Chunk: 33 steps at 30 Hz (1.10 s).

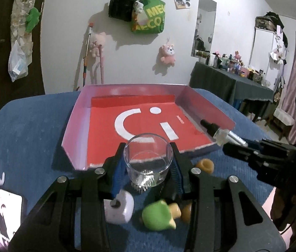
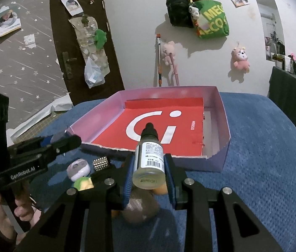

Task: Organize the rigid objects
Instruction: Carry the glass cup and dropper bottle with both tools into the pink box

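1. Two grippers over blue cloth (image 2: 263, 147), each clamped on one item, just short of pink tray (image 1: 75, 124).
2. Left gripper (image 1: 148, 163): closed on clear glass cup (image 1: 148, 157), blue pads (image 1: 117, 174) pressed to both sides; cup upright, raised over near tray edge.
3. Right gripper (image 2: 149, 176): closed on dropper bottle (image 2: 149, 153), gripped near its base, black cap pointing forward toward tray; white label with barcode facing up.
4. Same bottle from left wrist view (image 1: 221, 133): tilted, cap over tray's right near corner.
5. Red sheet (image 2: 160, 130) with white logo lying flat inside tray.
6. On cloth below grippers: lilac case (image 1: 118, 210), green and yellow toy (image 1: 158, 214), tan piece (image 1: 205, 164), small studded metallic block (image 2: 100, 163).
7. Photo card (image 1: 8, 218) lying at left edge of cloth.
8. Pink plush toy (image 2: 240, 59) and green bag (image 2: 213, 21) hanging on white wall behind.
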Motion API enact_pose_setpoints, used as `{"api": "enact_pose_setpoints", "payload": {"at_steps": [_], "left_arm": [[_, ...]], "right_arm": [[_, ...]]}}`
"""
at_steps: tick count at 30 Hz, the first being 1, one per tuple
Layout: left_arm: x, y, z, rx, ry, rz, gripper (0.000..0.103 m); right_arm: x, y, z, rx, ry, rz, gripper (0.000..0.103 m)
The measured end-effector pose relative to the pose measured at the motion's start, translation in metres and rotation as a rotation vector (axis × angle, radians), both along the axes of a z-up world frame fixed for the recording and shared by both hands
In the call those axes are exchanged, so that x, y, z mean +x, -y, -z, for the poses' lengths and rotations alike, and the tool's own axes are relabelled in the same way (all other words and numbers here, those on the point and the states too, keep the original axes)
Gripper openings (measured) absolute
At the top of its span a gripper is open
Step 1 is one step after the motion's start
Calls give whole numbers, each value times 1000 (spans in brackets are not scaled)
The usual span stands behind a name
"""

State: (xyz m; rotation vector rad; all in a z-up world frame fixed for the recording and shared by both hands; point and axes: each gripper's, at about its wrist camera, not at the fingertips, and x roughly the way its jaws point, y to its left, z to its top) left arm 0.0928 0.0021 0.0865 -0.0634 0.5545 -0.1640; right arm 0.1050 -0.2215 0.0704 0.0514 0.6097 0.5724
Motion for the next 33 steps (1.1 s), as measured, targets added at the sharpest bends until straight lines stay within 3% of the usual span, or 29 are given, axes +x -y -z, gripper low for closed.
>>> {"api": "enact_pose_setpoints", "payload": {"at_steps": [11, 20, 33], "left_arm": [[43, -2, -15, -17, 4, 0, 37], [79, -4, -22, 18, -8, -11, 37], [136, -10, 2, 23, -159, -41, 37]], "right_arm": [[37, -8, -7, -7, -18, 15, 30], [63, -10, -12, -18, -21, 26, 30], [116, -27, -17, -88, -48, 53, 30]]}}
